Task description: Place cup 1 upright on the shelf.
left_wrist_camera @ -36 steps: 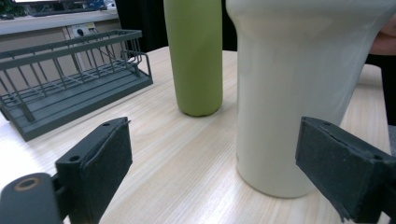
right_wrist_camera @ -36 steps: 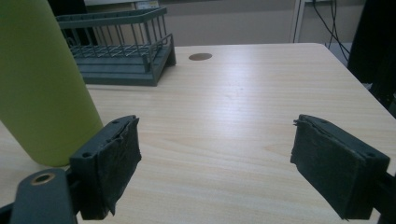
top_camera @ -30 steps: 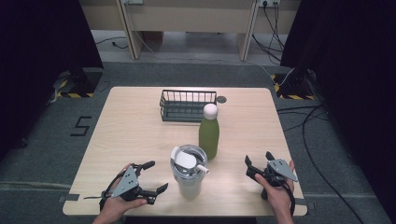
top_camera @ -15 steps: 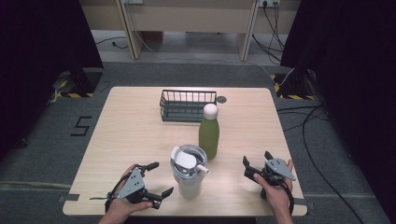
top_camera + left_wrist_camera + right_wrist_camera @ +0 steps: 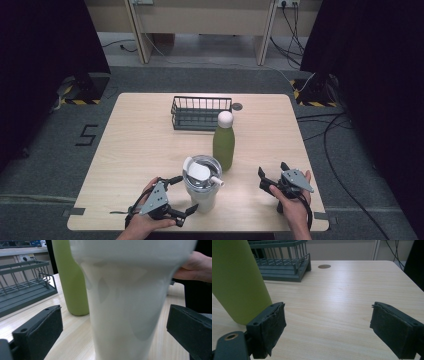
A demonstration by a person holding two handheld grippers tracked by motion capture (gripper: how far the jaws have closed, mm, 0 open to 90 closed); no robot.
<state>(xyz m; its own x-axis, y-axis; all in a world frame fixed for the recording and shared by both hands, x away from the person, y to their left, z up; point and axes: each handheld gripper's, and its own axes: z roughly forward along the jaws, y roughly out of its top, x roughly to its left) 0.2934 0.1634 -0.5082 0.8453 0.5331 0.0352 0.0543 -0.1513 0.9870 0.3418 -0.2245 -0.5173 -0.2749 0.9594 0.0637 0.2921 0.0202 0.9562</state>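
Pale wood-grain table [image 5: 140, 135]; smooth tapered white tumbler [image 5: 125, 305].

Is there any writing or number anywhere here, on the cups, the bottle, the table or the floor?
"5": dark digit on the grey floor, left of the table.
White tumbler, green bottle, wire basket: no lettering visible.
Yellow-black striped floor markings: stripes, no words.

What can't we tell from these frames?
- Tumbler contents: the lid covers it in the high view; its top is cut off in the left gripper view.
- Green bottle: cap cut off by the top edge in both gripper views.
- Wire basket inside: too small in the high view.
- Left gripper: jaws flank the tumbler, no contact visible.
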